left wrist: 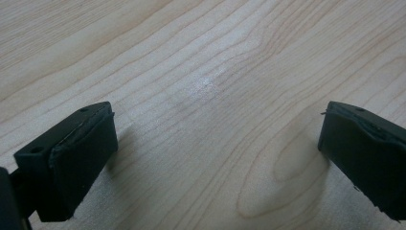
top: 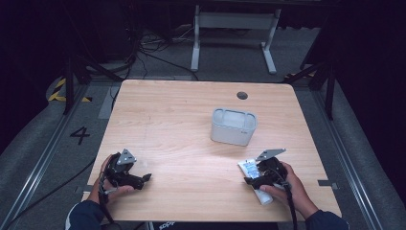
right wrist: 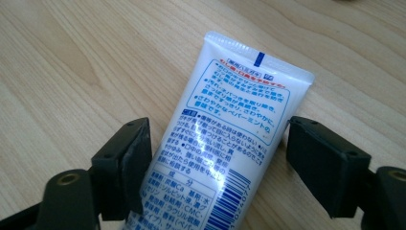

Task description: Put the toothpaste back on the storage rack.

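Wood surface point(top: 182, 124) in the high view, pale grain. Grey bin point(top: 233, 126) stands right of centre, upper half of the surface, well apart from both grippers. Left gripper point(top: 146, 177) sits lower left, held in a hand point(top: 111, 181), jaws pointing right, nothing near them. Right gripper point(top: 251, 175) sits lower right in the other hand point(top: 287, 184), over a white tube point(top: 251, 168) that lies flat on the surface; the tube's near end pokes out below the hand.

Left gripper view: jaws spread wide at lower left and right edge of frame, bare wood between them. Released, holding nothing.

Right gripper view: tube point(right wrist: 230, 143) runs from bottom centre up to its crimped end at upper centre-right, blue print and a barcode facing up. Jaws straddle it. Left pad is at the tube's edge, contact unclear; right pad stands clear with a gap of wood showing. Not clamped: released, tube between the jaws.
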`<state>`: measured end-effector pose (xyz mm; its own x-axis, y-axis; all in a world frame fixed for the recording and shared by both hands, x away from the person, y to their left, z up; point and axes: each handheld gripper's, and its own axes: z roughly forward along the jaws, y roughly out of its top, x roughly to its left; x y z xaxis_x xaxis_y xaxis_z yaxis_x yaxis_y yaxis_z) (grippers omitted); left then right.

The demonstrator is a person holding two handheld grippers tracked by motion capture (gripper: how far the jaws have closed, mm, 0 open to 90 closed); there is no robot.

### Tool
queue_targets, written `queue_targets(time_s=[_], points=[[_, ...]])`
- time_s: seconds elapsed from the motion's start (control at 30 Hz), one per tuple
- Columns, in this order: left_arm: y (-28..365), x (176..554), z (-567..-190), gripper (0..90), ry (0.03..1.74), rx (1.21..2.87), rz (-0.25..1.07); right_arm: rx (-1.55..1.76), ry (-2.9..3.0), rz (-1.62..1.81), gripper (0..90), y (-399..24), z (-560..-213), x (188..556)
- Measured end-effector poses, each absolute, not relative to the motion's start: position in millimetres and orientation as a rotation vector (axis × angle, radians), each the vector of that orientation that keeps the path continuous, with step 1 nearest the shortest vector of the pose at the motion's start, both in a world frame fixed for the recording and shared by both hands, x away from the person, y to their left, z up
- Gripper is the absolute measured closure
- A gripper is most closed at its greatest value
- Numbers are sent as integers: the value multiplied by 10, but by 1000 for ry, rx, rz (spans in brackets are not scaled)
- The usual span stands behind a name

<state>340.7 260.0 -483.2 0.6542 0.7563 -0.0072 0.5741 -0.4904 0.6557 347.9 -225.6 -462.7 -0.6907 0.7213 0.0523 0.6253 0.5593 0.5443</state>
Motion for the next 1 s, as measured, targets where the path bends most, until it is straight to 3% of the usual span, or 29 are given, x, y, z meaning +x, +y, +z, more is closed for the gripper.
queue_targets(time_s=[0.2, 0.37, 1.0], points=[[2600, 3407, -4833, 3, 1027, 2238, 375, 1119, 2604, 739, 294, -2172, -4619, 3488], [2600, 3407, -4832, 2, 1027, 2239, 375, 1112, 2633, 710, 390, -2126, -4586, 3476], [2599, 3408, -4833, 2, 1029, 2238, 368, 1028, 2695, 695, 533, -2122, -4553, 3501]])
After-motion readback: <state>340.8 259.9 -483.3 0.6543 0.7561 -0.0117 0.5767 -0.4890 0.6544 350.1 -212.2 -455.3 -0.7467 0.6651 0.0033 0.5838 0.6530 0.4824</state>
